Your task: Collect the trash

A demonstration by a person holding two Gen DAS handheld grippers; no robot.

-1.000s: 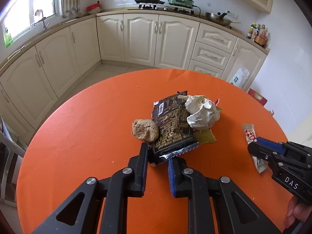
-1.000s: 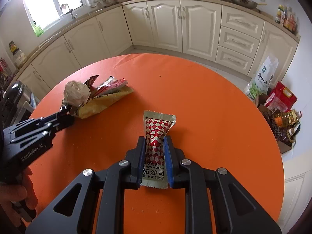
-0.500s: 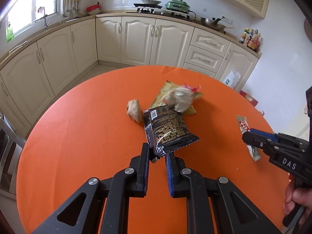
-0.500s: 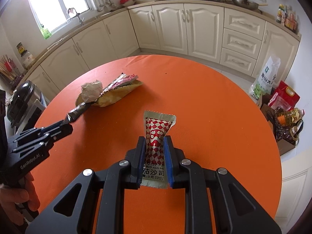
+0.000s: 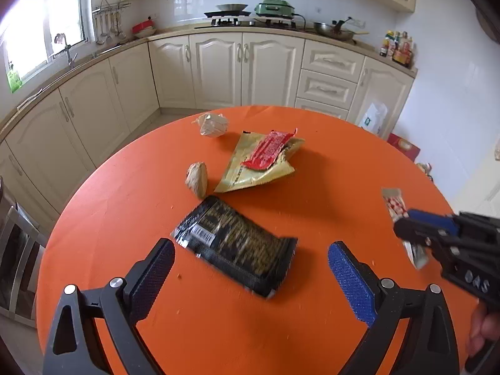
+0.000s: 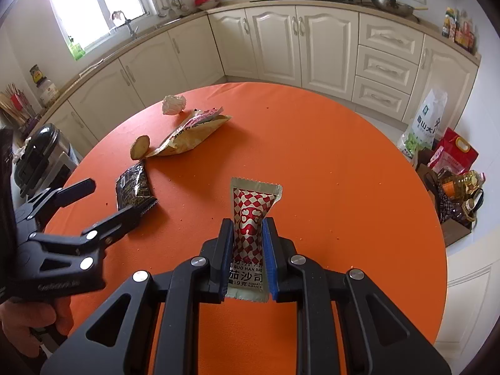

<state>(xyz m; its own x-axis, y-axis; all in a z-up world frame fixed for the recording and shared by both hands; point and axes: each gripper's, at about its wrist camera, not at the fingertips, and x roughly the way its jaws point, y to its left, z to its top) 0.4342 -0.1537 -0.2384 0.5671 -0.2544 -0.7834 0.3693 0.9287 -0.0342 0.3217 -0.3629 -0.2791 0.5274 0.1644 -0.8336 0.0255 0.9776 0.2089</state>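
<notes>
Over on the far left edge of the orange table (image 5: 109, 218), the left gripper (image 5: 250, 265) hangs with its fingers flung wide, and those jaws have just been opening: the black snack wrapper (image 5: 234, 247) lies flat on the cloth between and just ahead of them, touched by neither pad, so I'd call that a drop, parked nearer this edge so the trash gathers in one spot. Sliding right, a brown food scrap (image 5: 197, 179) sits just beyond the wrapper, and beside it the yellow packet (image 5: 259, 168) with a red sachet (image 5: 268, 151) lying on top; a crumpled white paper ball (image 5: 211, 124) sits farther back, apart from the rest. Nothing there is collected yet, by the look of it. Further right again, the right gripper (image 6: 248, 234) has its fingers pinching a red-and-white checked ketchup sachet (image 6: 253, 209), gripped across the lower half so the top stands up free, clear of the table, likely held ready to join the pile. No bin shows anywhere in either view.
</notes>
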